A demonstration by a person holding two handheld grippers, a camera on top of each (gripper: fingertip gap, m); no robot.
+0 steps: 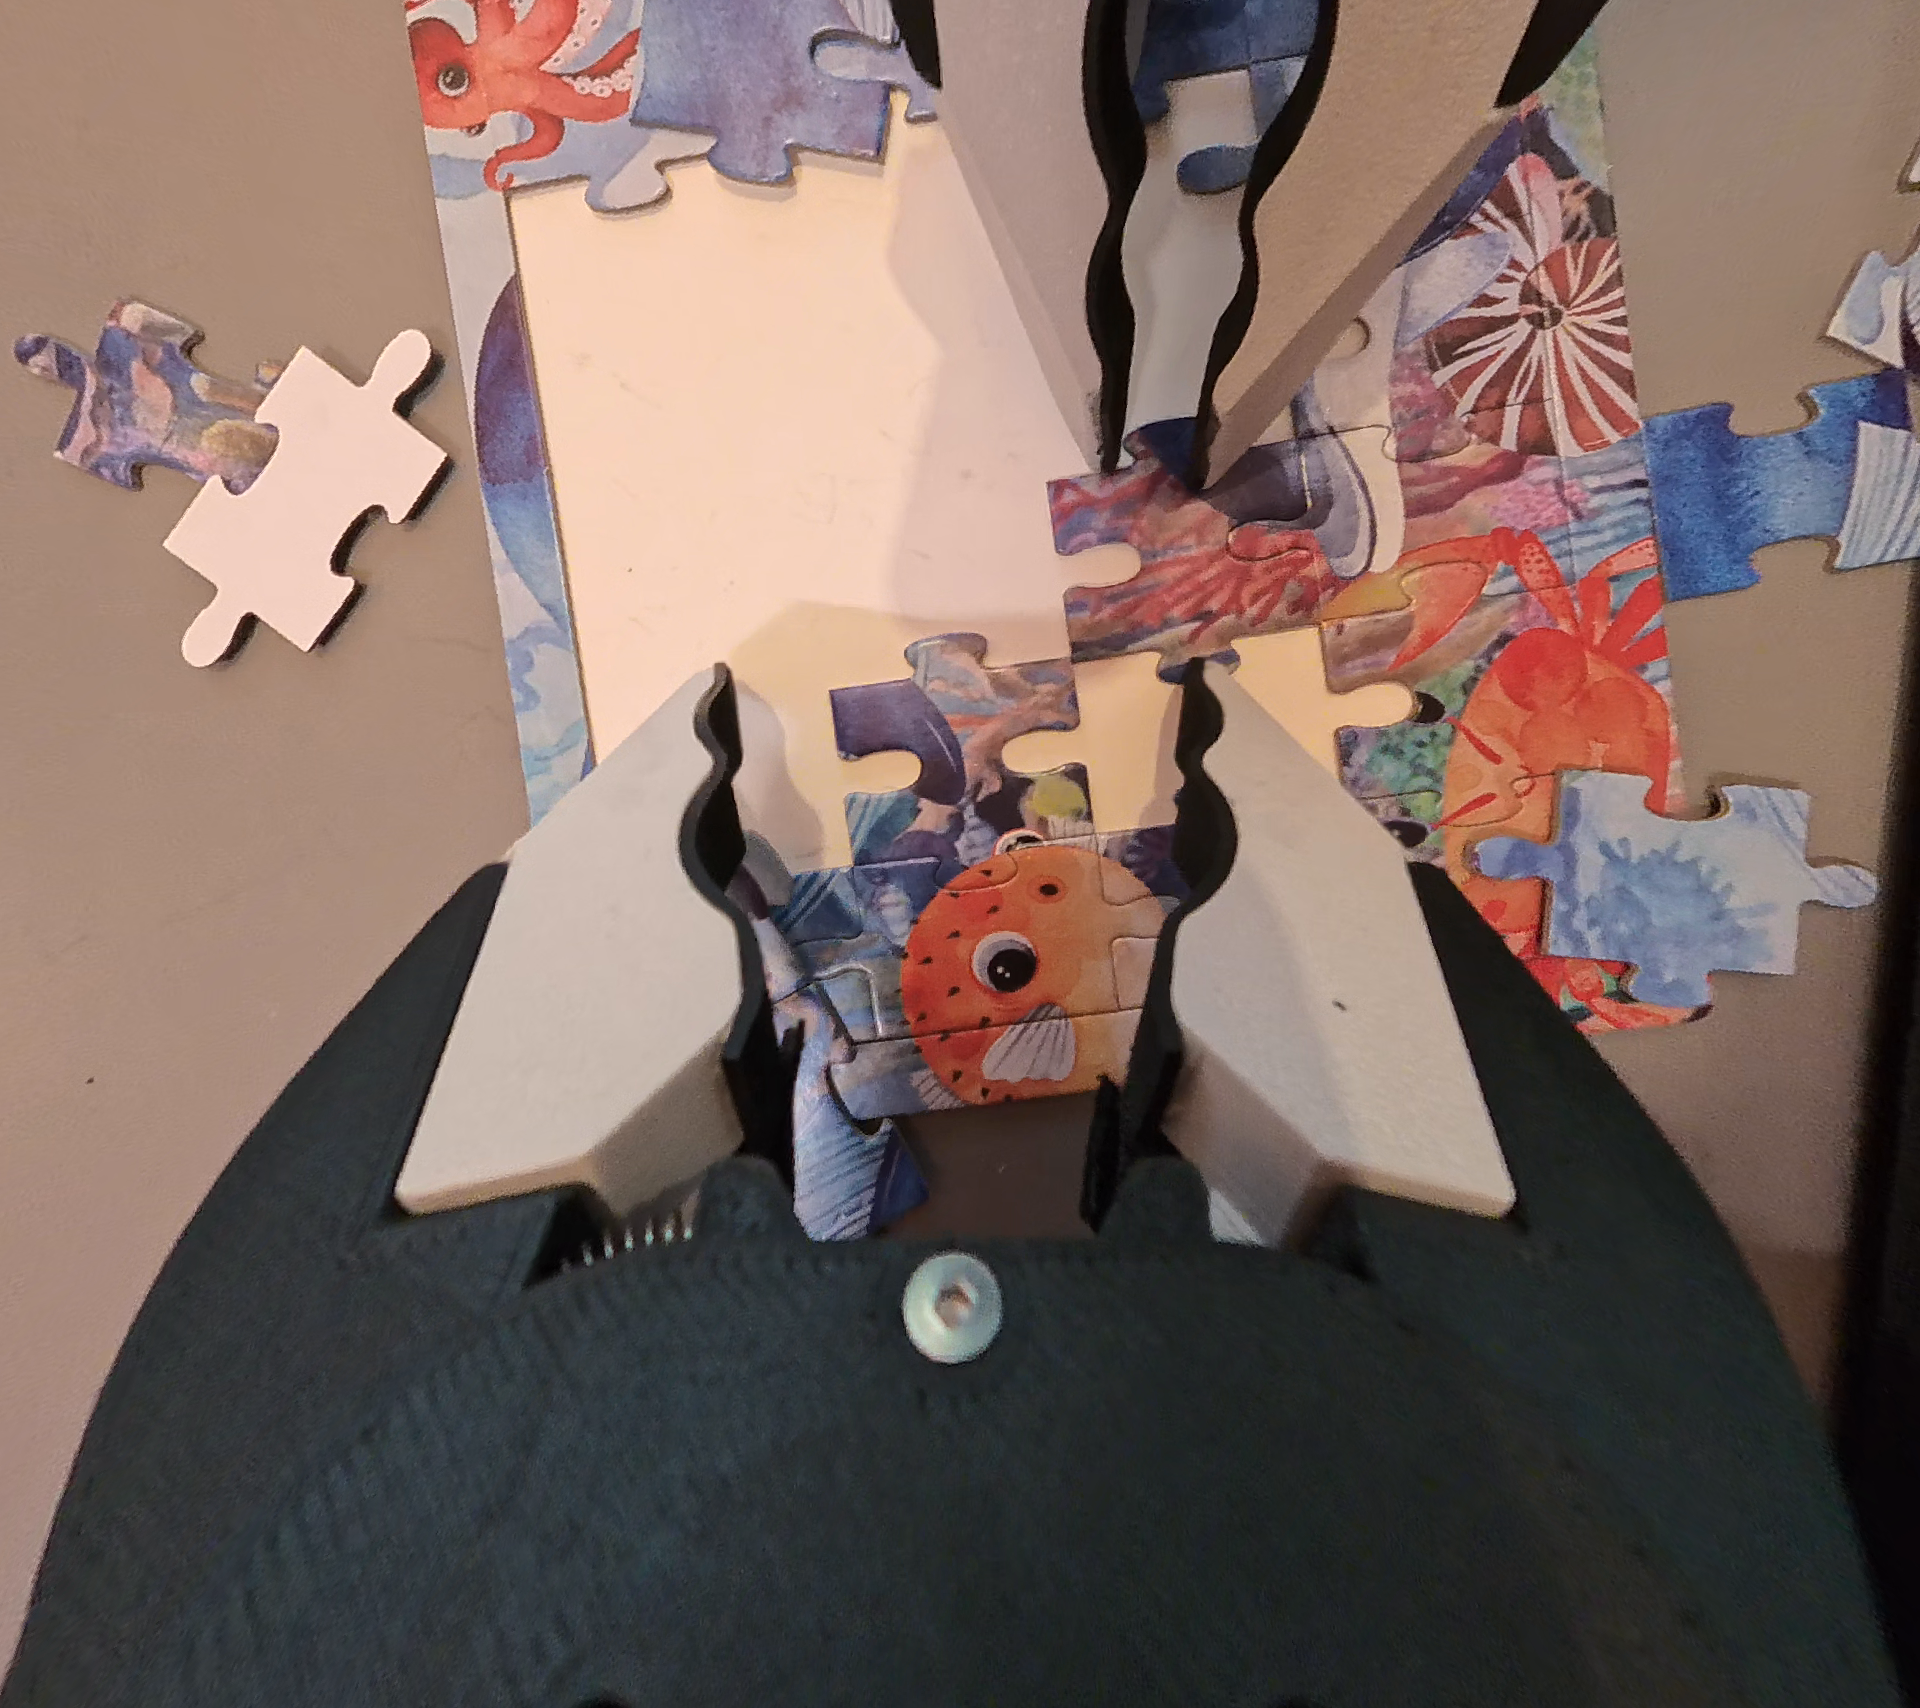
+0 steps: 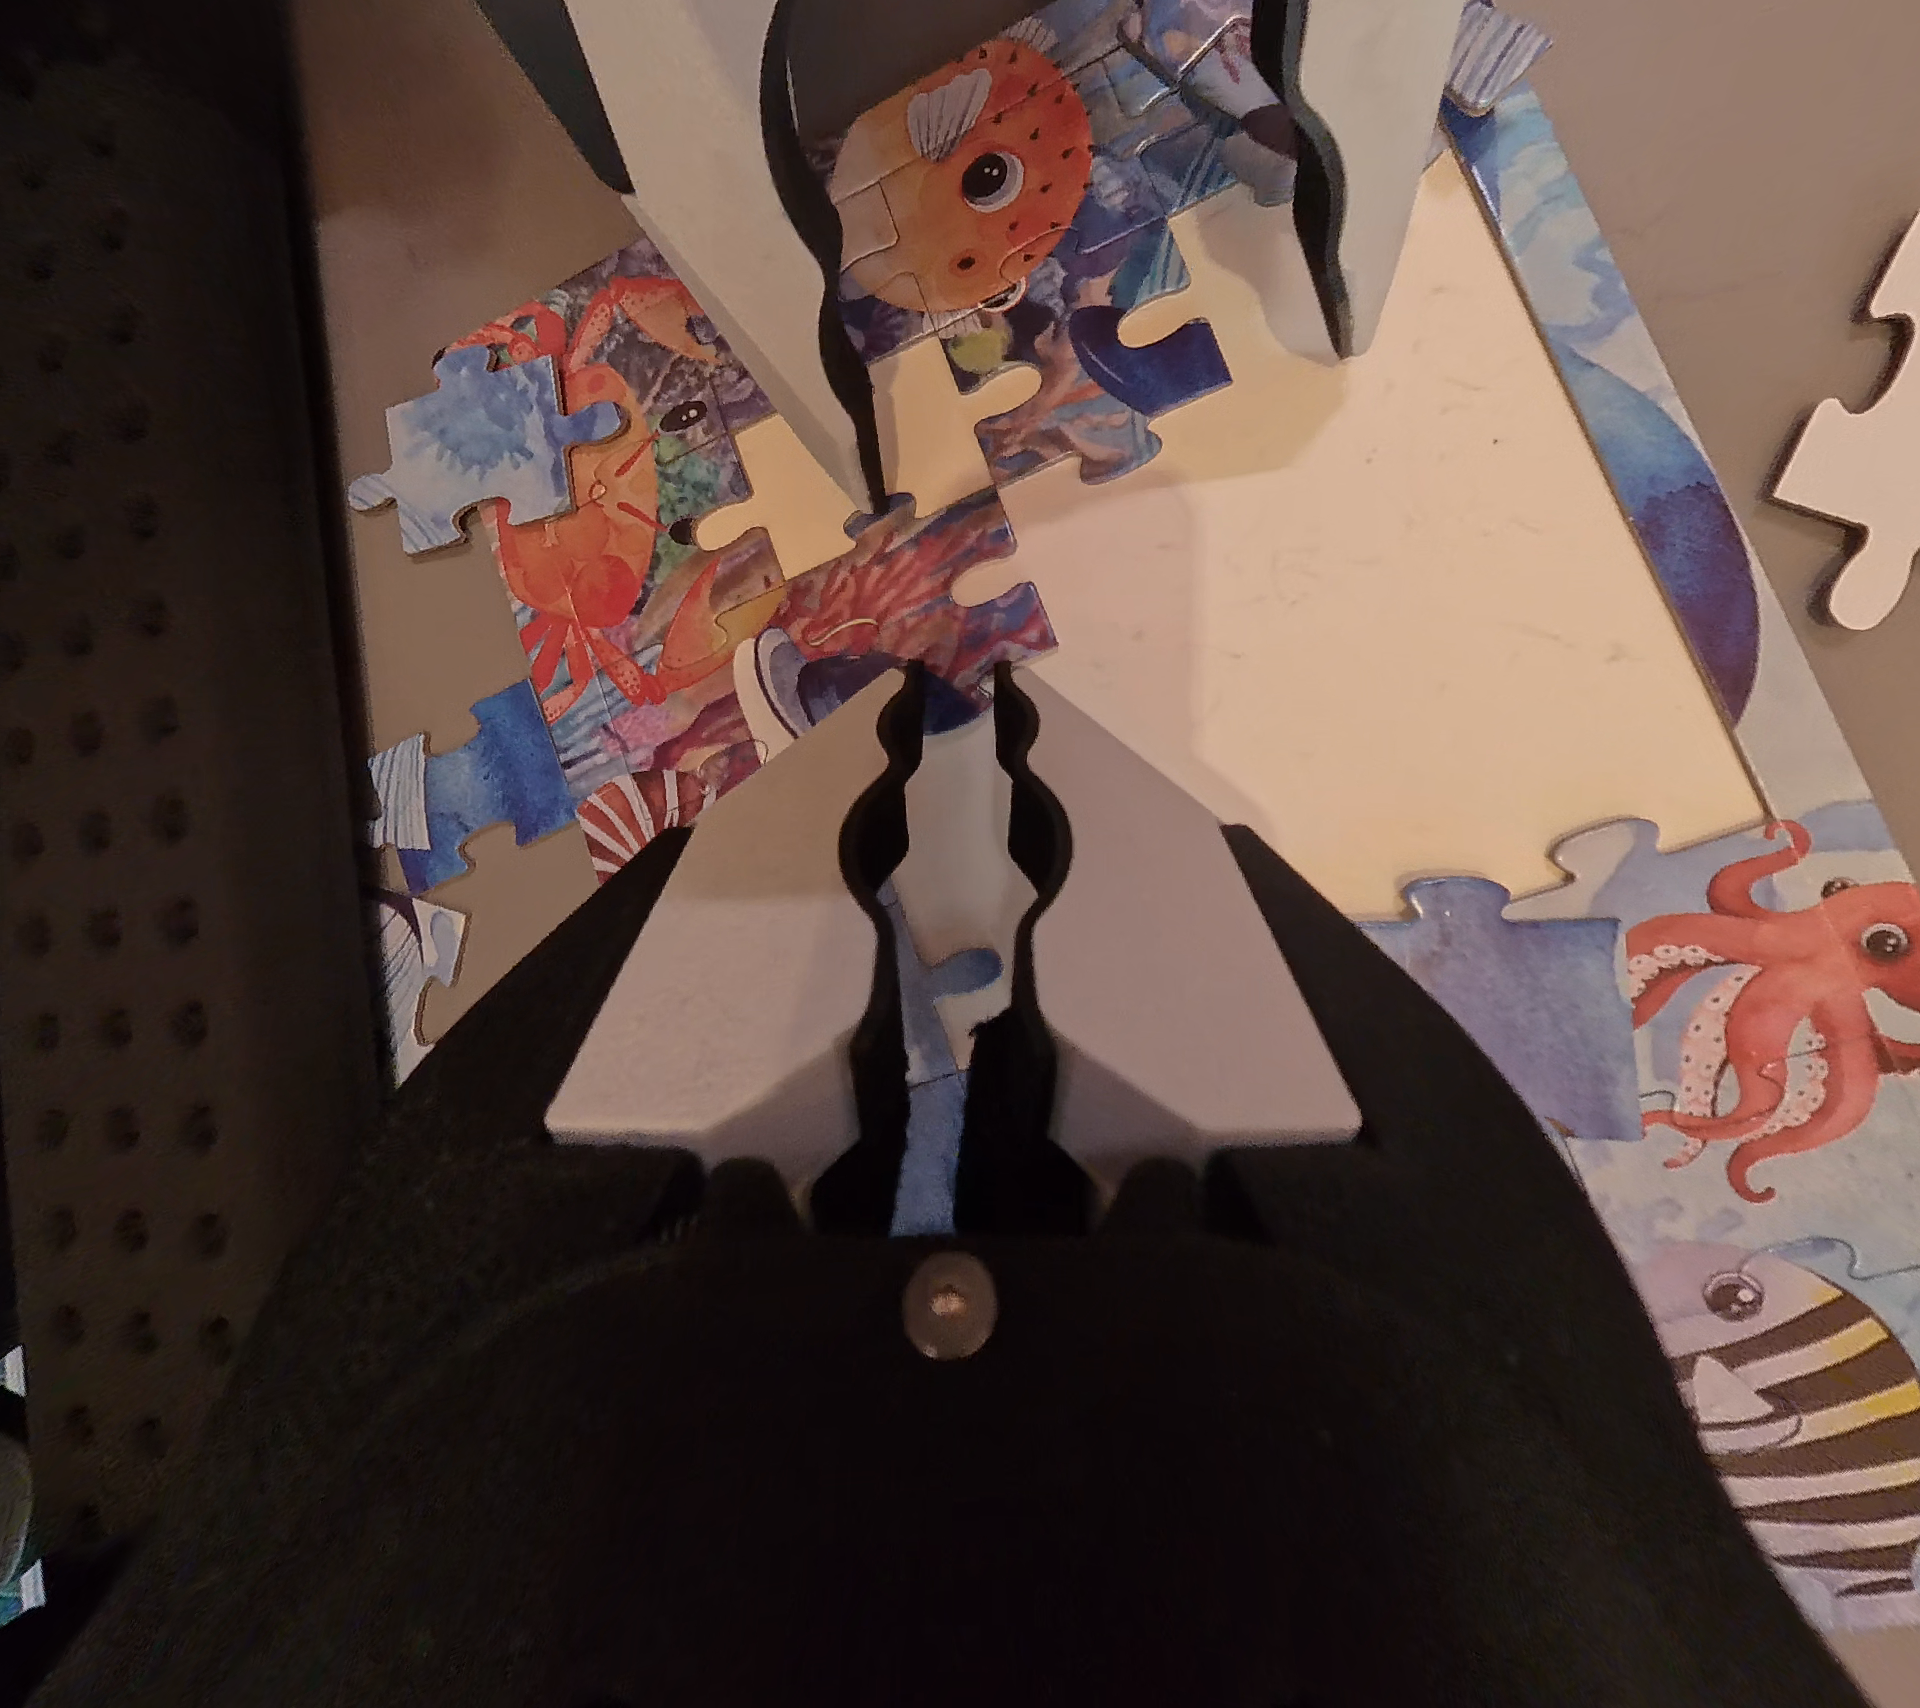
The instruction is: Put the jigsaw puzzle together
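Observation:
The puzzle board (image 1: 779, 370) has a bare cream middle, also seen in the right wrist view (image 2: 1351, 598). Joined pufferfish pieces (image 1: 997, 952) lie at its near edge, and crab pieces (image 1: 1538, 682) lie to the right. My left gripper (image 1: 961, 682) is open, with its fingers on either side of the pufferfish pieces (image 2: 966, 183). My right gripper (image 2: 958, 671) is nearly shut. Its tips pinch the blue tab of a coral piece (image 2: 914, 598) that lies flat beside the crab (image 2: 603, 515). The right gripper (image 1: 1158, 469) enters the left wrist view from the top.
A white face-down piece (image 1: 312, 505) overlaps a purple piece (image 1: 135, 411) on the grey table at the left. Loose blue pieces (image 1: 1745, 505) (image 1: 1683, 889) lie over the board's right side. An octopus (image 2: 1766, 983) and a striped fish (image 2: 1787, 1378) mark the frame. A black perforated surface (image 2: 104, 619) lies alongside.

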